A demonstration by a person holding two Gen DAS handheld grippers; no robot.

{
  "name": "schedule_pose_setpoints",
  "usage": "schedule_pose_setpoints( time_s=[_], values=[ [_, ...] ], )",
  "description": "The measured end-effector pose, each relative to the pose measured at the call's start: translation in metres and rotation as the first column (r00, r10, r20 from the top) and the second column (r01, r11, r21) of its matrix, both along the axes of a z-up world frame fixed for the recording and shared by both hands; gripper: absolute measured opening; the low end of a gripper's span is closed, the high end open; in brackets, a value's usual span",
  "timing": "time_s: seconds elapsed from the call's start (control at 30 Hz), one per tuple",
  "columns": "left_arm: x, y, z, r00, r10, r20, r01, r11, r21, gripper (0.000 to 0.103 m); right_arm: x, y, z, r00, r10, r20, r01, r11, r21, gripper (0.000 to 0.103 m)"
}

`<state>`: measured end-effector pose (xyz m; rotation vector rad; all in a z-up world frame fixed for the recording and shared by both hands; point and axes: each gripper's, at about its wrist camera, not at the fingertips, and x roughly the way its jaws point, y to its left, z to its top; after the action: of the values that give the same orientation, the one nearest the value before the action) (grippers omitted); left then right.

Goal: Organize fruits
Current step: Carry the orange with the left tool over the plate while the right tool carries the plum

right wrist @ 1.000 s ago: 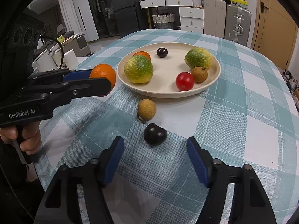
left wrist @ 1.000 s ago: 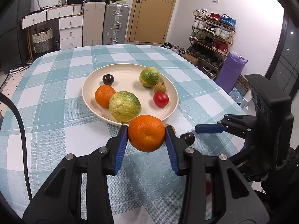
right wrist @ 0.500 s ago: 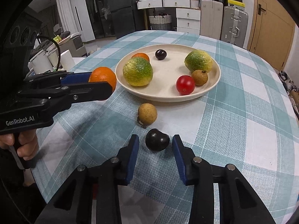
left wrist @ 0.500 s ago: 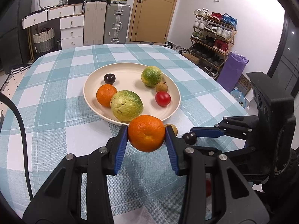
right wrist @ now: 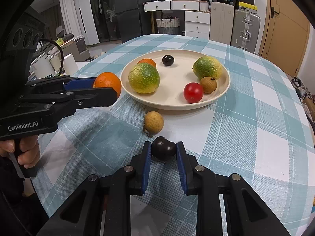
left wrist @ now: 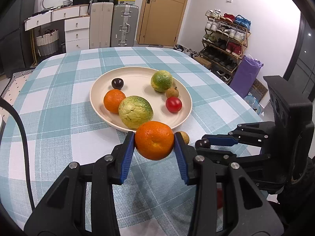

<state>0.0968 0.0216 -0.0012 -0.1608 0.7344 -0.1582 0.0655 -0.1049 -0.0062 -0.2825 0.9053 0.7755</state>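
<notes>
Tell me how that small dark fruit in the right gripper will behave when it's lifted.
The dark fruit looks glossy and rounded, so it may slip in the right gripper. Pinched only at its sides, it could twist. If dropped, it would probably roll.

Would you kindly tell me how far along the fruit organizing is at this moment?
Done: six fruits lie on the plate. In hand: the left gripper holds an orange just short of the plate, and the right gripper has its jaws shut on a dark plum on the tablecloth. Left: a brown longan beside the plate.
</notes>
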Motion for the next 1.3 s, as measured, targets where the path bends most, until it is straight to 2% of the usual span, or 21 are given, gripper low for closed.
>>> schedule_pose_setpoints(
  time_s=[0.67,1.0,1.3],
  values=[
    [0.001,0.016,0.015,0.998,0.046,0.047,-0.047,0.999,0.010,0.037,0.015,-0.020,0.038,0.993,-0.077,0.087,0.063,0.986,0.154,0.026],
    [0.017,0.021,0.033,0.995,0.056,0.085,-0.058,0.998,0.025,0.037,0.032,-0.016,0.053,0.989,-0.096,0.109,0.075,0.981,0.180,0.026],
    [0.043,0.014,0.039,0.995,0.038,0.093,-0.043,0.998,0.052,0.037,0.049,-0.010,0.051,0.989,-0.101,0.108,0.080,0.979,0.188,0.026]
  ],
)
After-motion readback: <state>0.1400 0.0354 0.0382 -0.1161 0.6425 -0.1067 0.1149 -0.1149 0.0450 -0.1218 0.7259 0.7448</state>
